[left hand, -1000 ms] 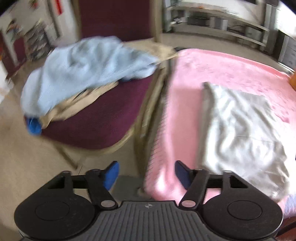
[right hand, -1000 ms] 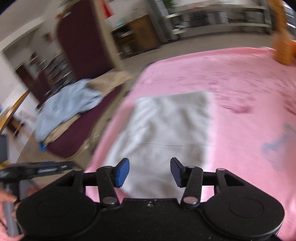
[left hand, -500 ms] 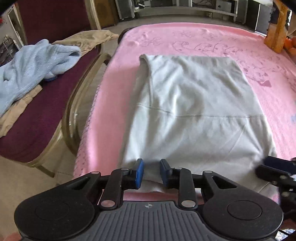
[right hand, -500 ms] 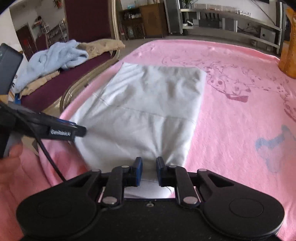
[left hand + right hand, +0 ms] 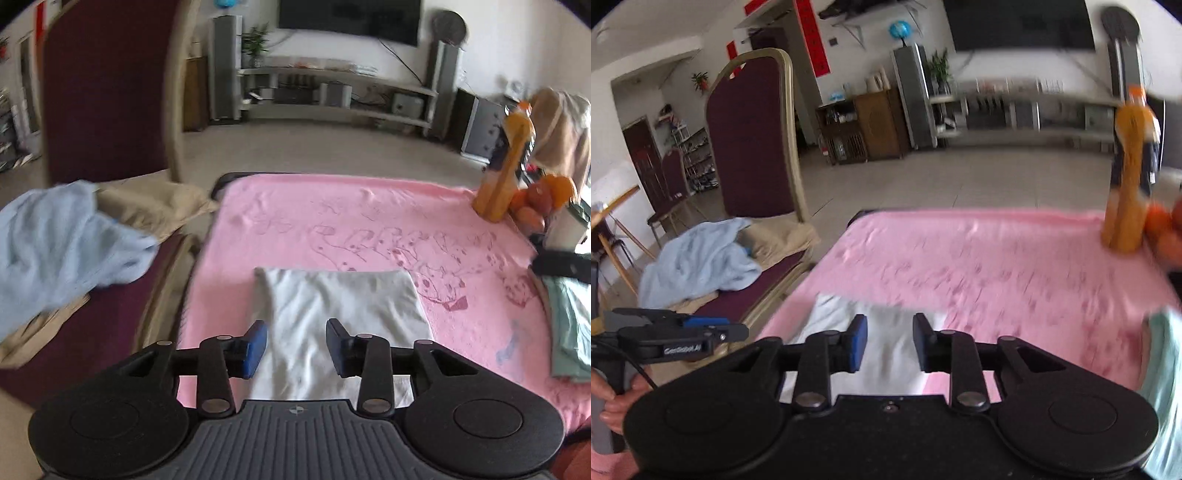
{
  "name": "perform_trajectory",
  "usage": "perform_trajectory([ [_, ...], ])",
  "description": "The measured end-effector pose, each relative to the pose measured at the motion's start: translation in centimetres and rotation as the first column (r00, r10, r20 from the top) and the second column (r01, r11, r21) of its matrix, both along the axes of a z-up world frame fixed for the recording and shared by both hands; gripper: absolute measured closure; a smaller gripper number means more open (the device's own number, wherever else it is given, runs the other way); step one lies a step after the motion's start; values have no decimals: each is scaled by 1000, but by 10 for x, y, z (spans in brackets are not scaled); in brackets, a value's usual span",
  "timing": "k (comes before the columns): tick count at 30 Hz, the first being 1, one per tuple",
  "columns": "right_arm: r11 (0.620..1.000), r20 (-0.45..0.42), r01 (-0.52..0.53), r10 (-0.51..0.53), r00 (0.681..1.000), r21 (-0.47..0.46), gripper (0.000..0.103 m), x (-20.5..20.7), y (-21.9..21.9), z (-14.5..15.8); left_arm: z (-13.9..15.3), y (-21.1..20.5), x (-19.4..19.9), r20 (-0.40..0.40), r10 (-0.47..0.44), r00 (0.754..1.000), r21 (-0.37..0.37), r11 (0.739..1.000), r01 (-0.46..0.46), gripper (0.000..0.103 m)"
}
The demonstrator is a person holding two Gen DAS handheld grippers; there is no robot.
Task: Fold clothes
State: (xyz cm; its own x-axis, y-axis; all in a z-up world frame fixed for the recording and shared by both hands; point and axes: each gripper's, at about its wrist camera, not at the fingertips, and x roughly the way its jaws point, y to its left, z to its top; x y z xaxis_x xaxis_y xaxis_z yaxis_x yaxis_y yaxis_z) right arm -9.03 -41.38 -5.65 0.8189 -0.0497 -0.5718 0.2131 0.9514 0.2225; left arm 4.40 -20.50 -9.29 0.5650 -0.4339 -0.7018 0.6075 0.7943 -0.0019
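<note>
Two tools hover over the near edge of a pink-covered table, both with their blue-padded fingers spread wide and nothing between them. The left tool [image 5: 296,348] hangs above a folded white garment [image 5: 343,306], which lies flat on the pink cloth [image 5: 332,221] close to the near edge — a neat rectangle with a fold running down its left side. The right tool [image 5: 889,343] sits over the same white garment [image 5: 886,354], seen from that side as a blurred pale patch under the fingers. In the right wrist view the left tool [image 5: 713,330] shows at the far left, a hand [image 5: 613,402] wrapped round its grip.

To the right of the white piece, well apart from it, a pale green garment [image 5: 569,332] lies on the cloth at the table's right edge; whether it is folded cannot be told. At the far right corner stand an orange bottle [image 5: 506,173] and some oranges [image 5: 546,199] just beside it.

Left of the table stands a maroon chair [image 5: 750,147] with a gold frame — on its seat a light blue garment [image 5: 701,262] lies heaped over a tan one [image 5: 779,236]. Beyond the table are a bare floor, a wall-mounted television [image 5: 349,16] and a low shelf unit [image 5: 332,88].
</note>
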Motion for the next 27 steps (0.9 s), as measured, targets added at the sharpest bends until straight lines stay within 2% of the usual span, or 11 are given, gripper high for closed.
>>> perform_trajectory([
  [4,1000,-85,0,3,996,28,76,35,-18,-48,-47,-34,18,-66,-37,997,104,994,44,71],
  [7,974,-139,-39,71,988,225,78,52,-32,-97,-65,-36,28,-106,-56,993,72,995,64,81],
  [9,897,-119,-101,167,979,430,78,61,-41,-126,-73,-36,37,-131,-55,990,39,997,61,86],
  [12,696,-83,-144,281,956,703,78,83,-53,-172,-78,-42,60,-117,-21,993,21,1000,23,87],
  [13,663,-80,-129,275,958,737,77,91,-57,-182,-81,-45,68,-111,-4,994,21,1000,6,87],
  [15,640,-93,-92,249,964,763,80,106,-66,-199,-92,-49,89,-110,51,993,45,998,-46,88],
  [16,628,-91,-69,219,971,775,88,112,-72,-206,-99,-48,98,-121,79,989,47,996,-74,87],
  [18,635,-78,-26,136,988,772,97,117,-87,-213,-100,-44,108,-141,127,982,23,992,-125,90],
  [21,679,-57,83,-61,997,730,102,114,-113,-215,-94,-38,111,-118,199,973,5,980,-200,90],
  [24,726,-43,197,-225,973,658,97,108,-131,-208,-80,-38,106,3,255,967,17,967,-255,91],
  [27,756,-39,252,-287,957,604,91,102,-137,-198,-65,-38,103,2,200,980,-55,978,-200,91],
])
